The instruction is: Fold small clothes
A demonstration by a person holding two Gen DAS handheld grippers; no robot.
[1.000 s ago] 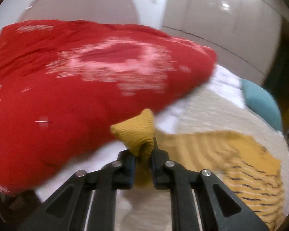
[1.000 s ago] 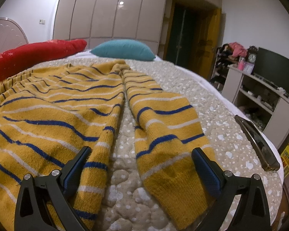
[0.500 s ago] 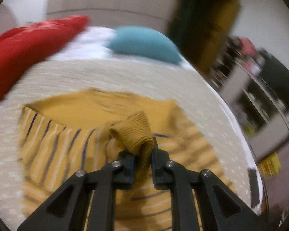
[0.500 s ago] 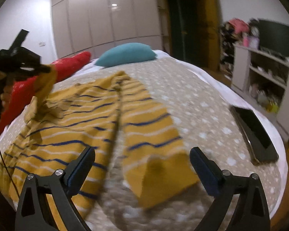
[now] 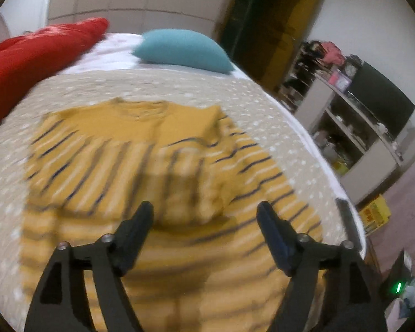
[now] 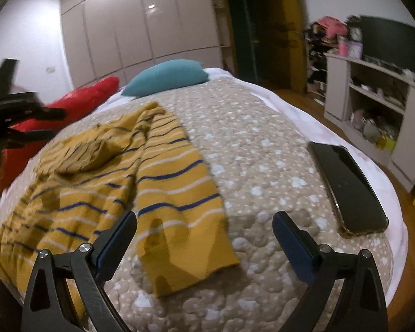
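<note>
A yellow sweater with blue and white stripes [image 5: 141, 171] lies on the dotted beige bedspread [image 5: 262, 116]. One sleeve is folded across its body [image 6: 83, 155]; the other sleeve [image 6: 179, 202] lies straight along the right side. My left gripper [image 5: 204, 215] is open and empty above the sweater's middle; it also shows at the left edge of the right wrist view [image 6: 19, 119]. My right gripper [image 6: 204, 232] is open and empty above the cuff end of the straight sleeve.
A red pillow [image 5: 36, 52] and a teal pillow [image 5: 182, 49] lie at the head of the bed. A black phone [image 6: 348, 188] lies on the bedspread near the right edge. Shelves [image 6: 373, 99] and a dark screen [image 6: 390, 41] stand to the right.
My left gripper held the sleeve cuff, carried it over the sweater's body, then opened and let it drop. My right gripper rose and drew back a little from the other sleeve.
</note>
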